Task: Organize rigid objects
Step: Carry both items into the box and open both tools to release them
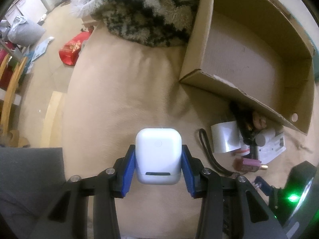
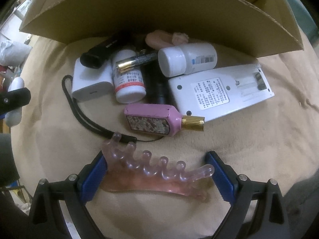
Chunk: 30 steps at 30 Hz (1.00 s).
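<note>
The left gripper (image 1: 158, 166) is closed on a small white rounded case (image 1: 158, 155), its blue pads (image 1: 127, 171) pressed against both sides of the case, which is held above a beige blanket (image 1: 119, 89). To the right of it lies an open cardboard box (image 1: 249, 59), tipped so its near flap hangs over a cluster of small objects.

The right gripper (image 2: 157, 171) holds a translucent pink comb-like massager (image 2: 157, 171) with rounded knobs pointing away from the camera. Its left end sits against the left blue pad and its right tip touches the right pad, so the gripper is closed on it.

Just beyond, on the blanket under the box flap (image 2: 159, 16), the pile includes a pink perfume bottle (image 2: 155, 121) with a gold cap lying on its side, a white remote control (image 2: 219, 89) face down touching it, a white pill bottle (image 2: 187, 59), a second bottle with a red band (image 2: 128, 77), a gold and black battery (image 2: 137, 60) resting across it, a white charger block (image 2: 91, 81), a black cylinder (image 2: 99, 53) on top of the charger, and a black wrist strap (image 2: 79, 109) looping to the left.
</note>
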{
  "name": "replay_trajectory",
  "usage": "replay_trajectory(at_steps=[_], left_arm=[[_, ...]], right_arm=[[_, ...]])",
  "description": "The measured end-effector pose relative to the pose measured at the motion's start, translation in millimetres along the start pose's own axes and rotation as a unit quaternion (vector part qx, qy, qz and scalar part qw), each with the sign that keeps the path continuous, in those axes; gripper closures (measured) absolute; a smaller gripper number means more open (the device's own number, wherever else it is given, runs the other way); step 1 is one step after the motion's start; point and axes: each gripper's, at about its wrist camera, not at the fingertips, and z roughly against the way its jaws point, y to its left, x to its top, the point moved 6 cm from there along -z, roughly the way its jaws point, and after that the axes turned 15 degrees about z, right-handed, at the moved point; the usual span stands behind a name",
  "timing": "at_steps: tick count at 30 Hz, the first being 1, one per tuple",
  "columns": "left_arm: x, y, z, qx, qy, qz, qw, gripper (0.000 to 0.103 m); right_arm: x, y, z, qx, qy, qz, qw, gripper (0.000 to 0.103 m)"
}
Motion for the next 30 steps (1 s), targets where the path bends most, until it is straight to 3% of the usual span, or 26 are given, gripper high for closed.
replay_trajectory(at_steps=[9, 14, 22, 30], left_arm=[[0, 4, 14, 0.012, -0.036, -0.017, 0.9992, 0.063], [-1, 2, 22, 0.021, -0.058, -0.026, 0.9978, 0.063], [-3, -8, 50, -0.005, -0.091, -0.039, 0.9951, 0.063], [19, -41, 103, -0.036, -0.145, -0.068, 0.9865, 0.063]], right_arm=[[-19, -16, 60, 0.046, -0.029, -0.012, 0.998, 0.002], [-10, -23, 104, 0.104, -0.05, -0.037, 0.993, 0.001], [8, -47, 187, 0.116, -0.153, -0.032, 0.981, 0.001], [61, -71, 216, 0.098, -0.252, -0.012, 0.963, 0.001]])
